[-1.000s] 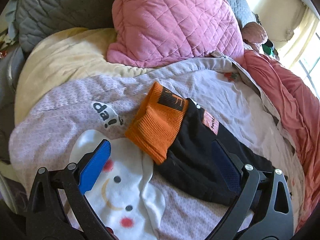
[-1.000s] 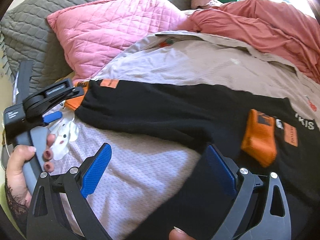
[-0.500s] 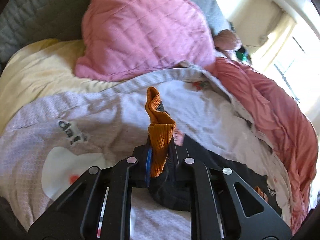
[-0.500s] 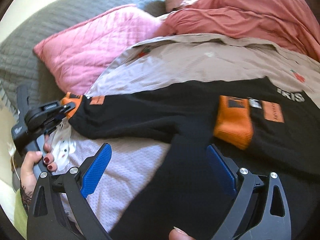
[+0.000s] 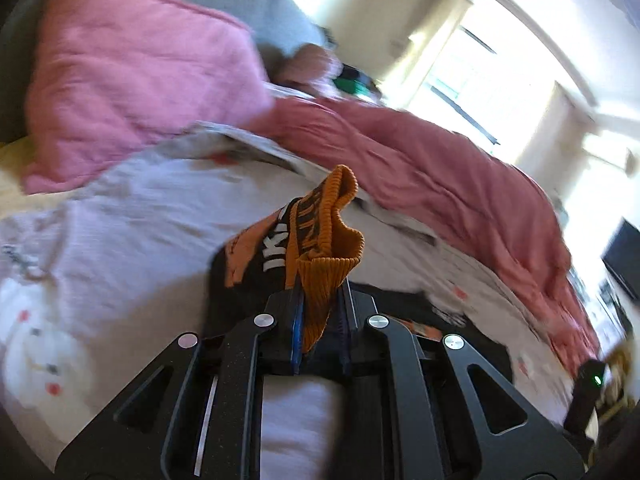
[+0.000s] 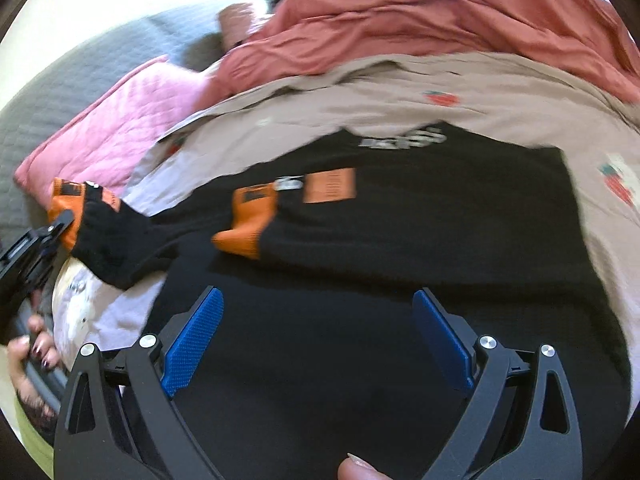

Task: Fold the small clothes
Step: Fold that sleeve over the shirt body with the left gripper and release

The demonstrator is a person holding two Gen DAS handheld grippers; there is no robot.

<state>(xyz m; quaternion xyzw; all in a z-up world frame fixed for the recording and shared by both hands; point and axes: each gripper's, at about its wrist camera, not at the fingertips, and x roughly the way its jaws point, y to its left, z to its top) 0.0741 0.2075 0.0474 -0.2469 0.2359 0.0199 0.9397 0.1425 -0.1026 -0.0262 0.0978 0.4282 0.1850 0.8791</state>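
Observation:
A small black sweater [image 6: 420,240] with orange cuffs lies spread on the pale printed bedsheet [image 6: 500,92]. My left gripper [image 5: 318,320] is shut on the orange cuff [image 5: 326,256] of one sleeve and holds it lifted off the sheet; it shows at the left of the right wrist view [image 6: 44,240], with the black sleeve [image 6: 120,236] trailing from it. The other orange cuff [image 6: 248,220] lies folded on the sweater's body. My right gripper [image 6: 316,340] is open and empty, hovering over the sweater's lower part.
A pink quilted pillow [image 5: 132,80] and a grey quilt [image 6: 80,80] lie at the head of the bed. A rumpled salmon blanket [image 5: 440,176] runs along the far side. A bright window [image 5: 472,76] is beyond it.
My left gripper closed on the orange sleeve cuff, then lifted it and carried it to the right over the bed. My right gripper stayed open and moved further over the sweater.

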